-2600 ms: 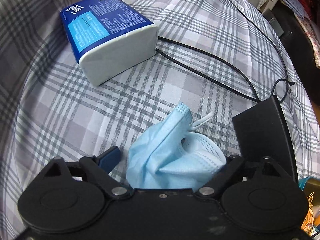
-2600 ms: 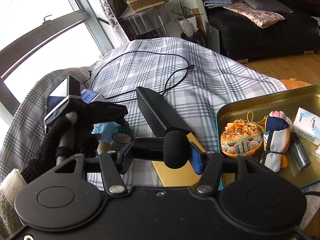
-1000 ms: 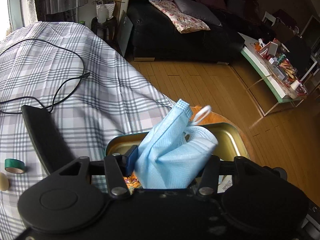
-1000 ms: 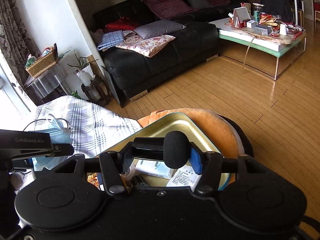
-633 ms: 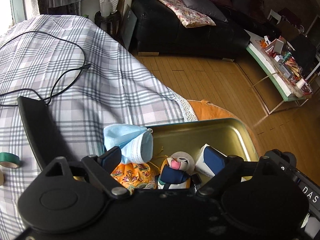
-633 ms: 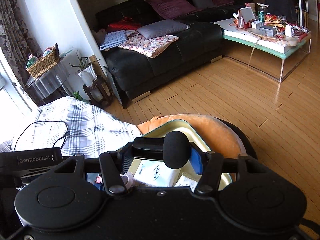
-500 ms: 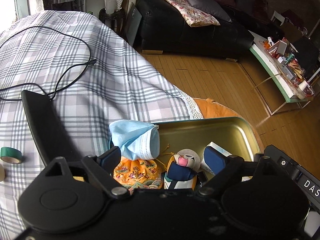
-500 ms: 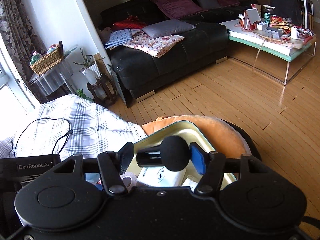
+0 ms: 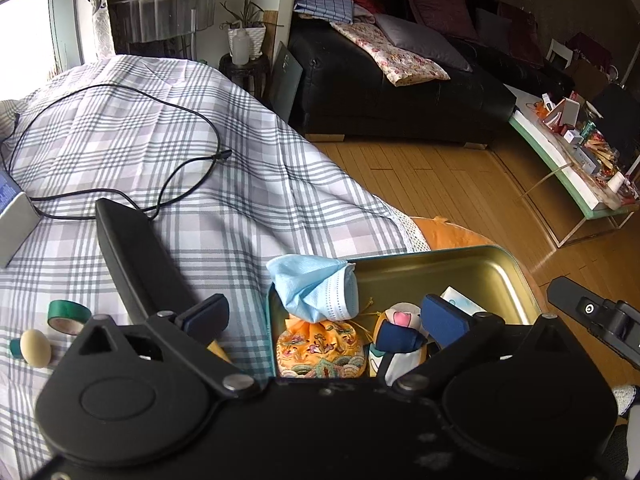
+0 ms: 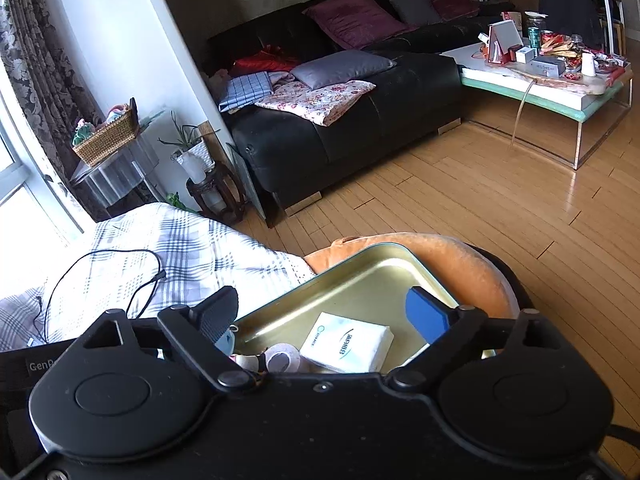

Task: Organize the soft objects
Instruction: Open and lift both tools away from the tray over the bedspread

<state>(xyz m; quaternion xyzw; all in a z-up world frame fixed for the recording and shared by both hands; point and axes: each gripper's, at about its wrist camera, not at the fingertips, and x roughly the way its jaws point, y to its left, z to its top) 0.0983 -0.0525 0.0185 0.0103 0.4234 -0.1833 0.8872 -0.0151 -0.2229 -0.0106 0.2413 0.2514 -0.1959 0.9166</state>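
Note:
A crumpled blue face mask (image 9: 316, 288) rests on the near-left rim of a gold metal tray (image 9: 460, 268). In the tray lie an orange embroidered pouch (image 9: 322, 354), a navy and white soft toy (image 9: 396, 340) and a white tissue packet (image 10: 346, 342). My left gripper (image 9: 324, 316) is open and empty, just above the tray's near side. My right gripper (image 10: 324, 312) is open and empty over the tray (image 10: 360, 280); the black foam-tipped thing it held is out of sight.
The tray sits on an orange cushion (image 10: 452, 256) beside a plaid-covered surface (image 9: 180, 168). On the plaid lie a black cable (image 9: 120, 152), a black flat case (image 9: 136, 264), green tape (image 9: 66, 312), a beige egg shape (image 9: 35, 348). Wooden floor and black sofa (image 10: 360, 120) lie beyond.
My left gripper carried the mask from the plaid cover to the tray, opened and let it go on the rim. My right gripper opened and no longer holds the black foam-tipped object.

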